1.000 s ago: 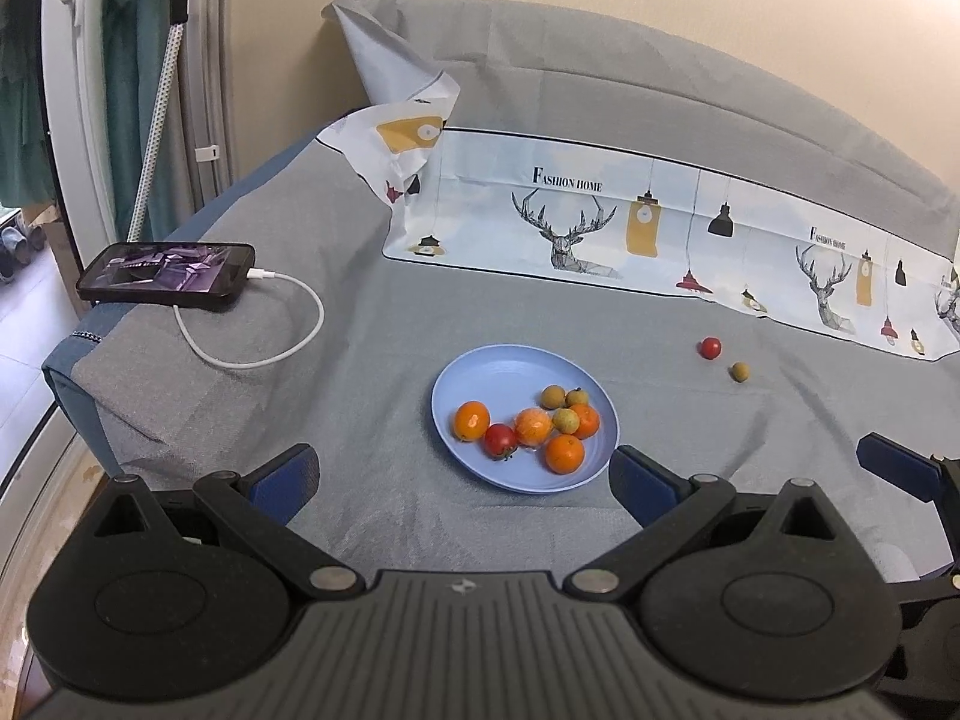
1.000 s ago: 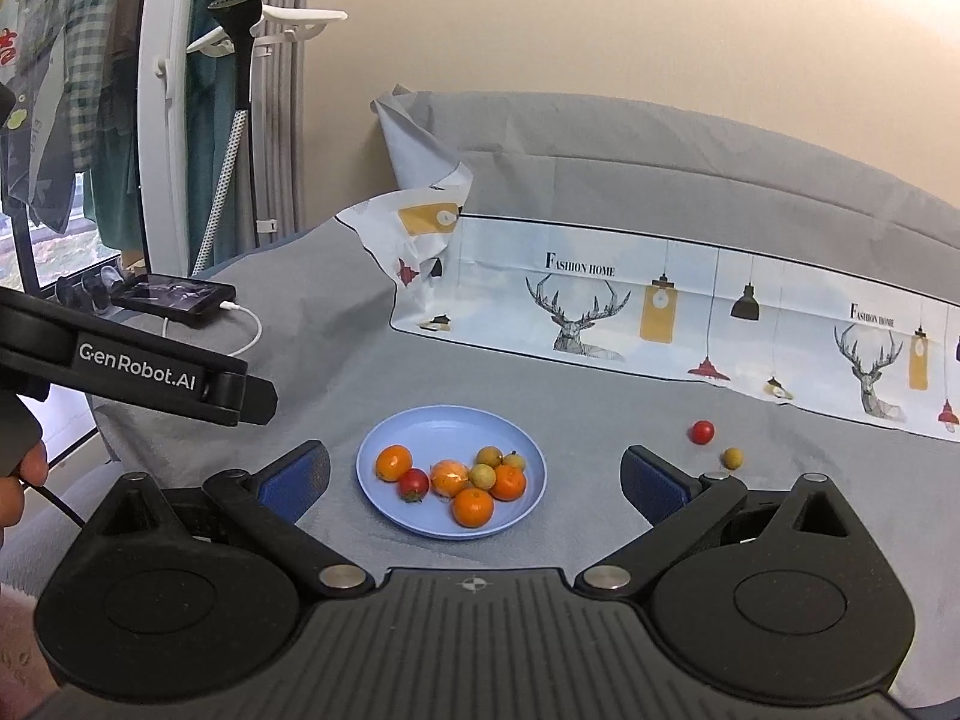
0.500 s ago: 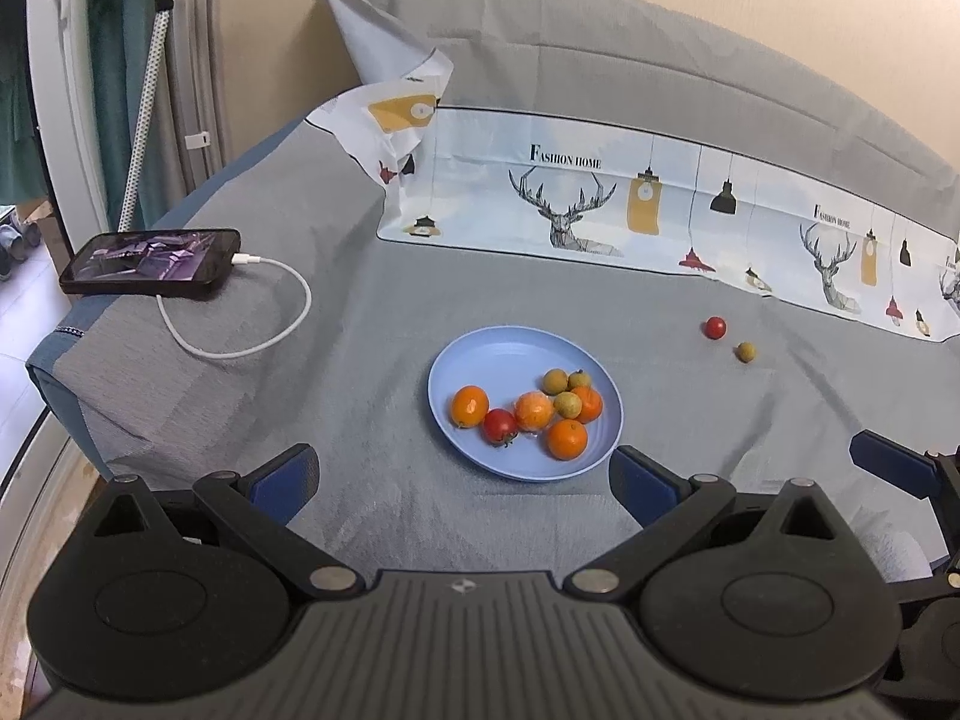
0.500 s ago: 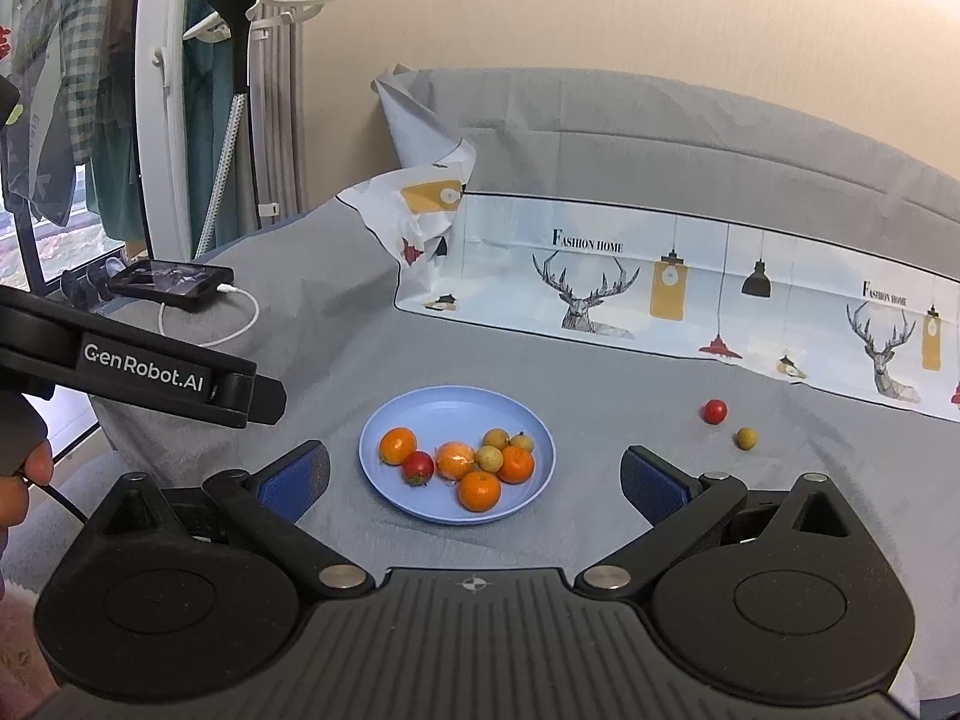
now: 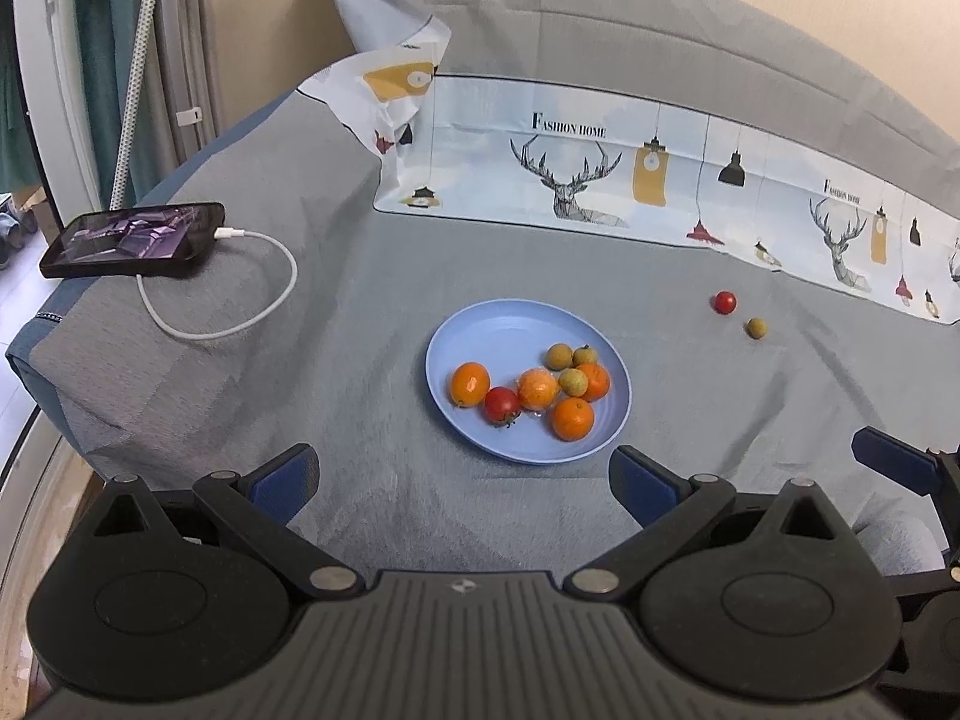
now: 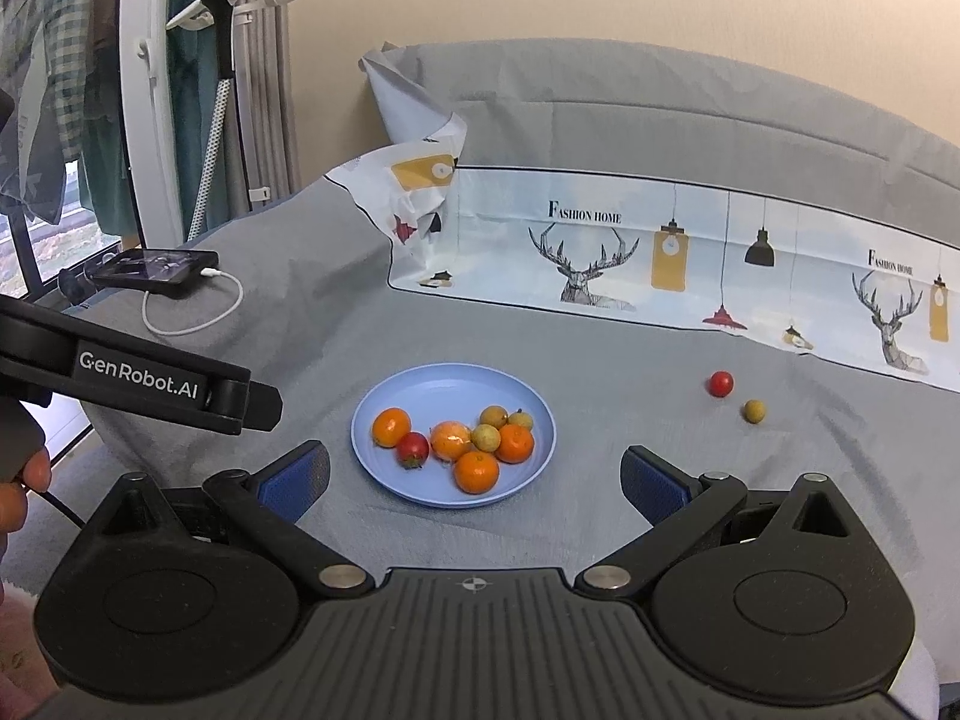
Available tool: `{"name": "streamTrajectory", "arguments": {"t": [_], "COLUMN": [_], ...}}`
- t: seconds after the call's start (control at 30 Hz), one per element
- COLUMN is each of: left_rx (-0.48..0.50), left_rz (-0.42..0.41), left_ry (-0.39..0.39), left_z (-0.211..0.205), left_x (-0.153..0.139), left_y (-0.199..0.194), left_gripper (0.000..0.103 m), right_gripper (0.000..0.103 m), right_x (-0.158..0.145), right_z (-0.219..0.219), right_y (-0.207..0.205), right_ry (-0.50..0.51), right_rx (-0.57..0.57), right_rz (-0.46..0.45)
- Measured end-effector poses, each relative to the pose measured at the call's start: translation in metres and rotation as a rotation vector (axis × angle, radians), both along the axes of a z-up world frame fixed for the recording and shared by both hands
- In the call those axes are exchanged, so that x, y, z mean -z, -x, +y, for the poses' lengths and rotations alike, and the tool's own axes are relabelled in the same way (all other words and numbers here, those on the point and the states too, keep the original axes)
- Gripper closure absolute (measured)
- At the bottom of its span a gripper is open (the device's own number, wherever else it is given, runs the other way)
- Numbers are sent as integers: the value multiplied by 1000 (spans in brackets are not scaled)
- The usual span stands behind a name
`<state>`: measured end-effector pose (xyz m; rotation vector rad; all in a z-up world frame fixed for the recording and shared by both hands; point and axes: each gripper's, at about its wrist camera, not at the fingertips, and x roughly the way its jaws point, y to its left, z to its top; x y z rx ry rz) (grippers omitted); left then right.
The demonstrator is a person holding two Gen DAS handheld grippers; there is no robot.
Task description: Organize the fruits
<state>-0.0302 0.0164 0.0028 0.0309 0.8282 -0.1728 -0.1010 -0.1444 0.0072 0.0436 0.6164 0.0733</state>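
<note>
Blue plate [image 6: 384, 402] as landmark, on grey bed cover [image 6: 600, 348]. My left gripper [image 5: 465, 477] and right gripper [image 6: 474, 477] sit near-side of it, fingers wide apart, empty. Right of plate: red tomato [image 6: 720, 383], longan [image 6: 755, 411], apart, round, no clear long axis. Risk: soft cloth lets either roll when nudged.

Both looking forward and down from the near edge of the bed [image 5: 336, 228], each over its own spread fingers. Left view closer and steeper on the plate [image 5: 480, 330]; right view lower, flatter, catching more wall. Shared: plate [image 6: 420, 384], phone [image 5: 135, 238] [image 6: 153, 265], printed cloth [image 6: 600, 252], two loose fruits.
</note>
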Motion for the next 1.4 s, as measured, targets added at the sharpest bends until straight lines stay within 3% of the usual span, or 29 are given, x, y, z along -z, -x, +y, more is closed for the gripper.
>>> {"name": "streamTrajectory", "arguments": {"t": [0.3,0.47,0.77,0.97,1.1,1.3,1.33,1.4], "left_rx": [18,60,179,259,310,342,346,358], "left_rz": [30,68,131,111,129,201,211,229], "left_ry": [-24,6,-18,-67,-101,-106,-94,-81], "left_z": [-19,-48,-152,-242,-302,-357,-362,-373], "left_x": [4,3,17,57,94,147,154,166], "left_y": [-19,-44,-125,-200,-250,-312,-319,-329], "left_gripper": [0,0,0,0,0,0,0,0], "right_gripper": [1,1,1,1,1,1,3,19], "right_x": [14,21,53,115,165,223,226,227], "right_z": [-17,-45,-146,-225,-267,-291,-291,-290], "right_y": [-12,-19,-61,-151,-209,-262,-265,-263], "right_ry": [-32,-30,-28,-4,-43,-18,-6,10], "right_rx": [50,137,388,456,462,409,405,375], "right_rz": [21,15,-11,79,138,199,196,162]}}
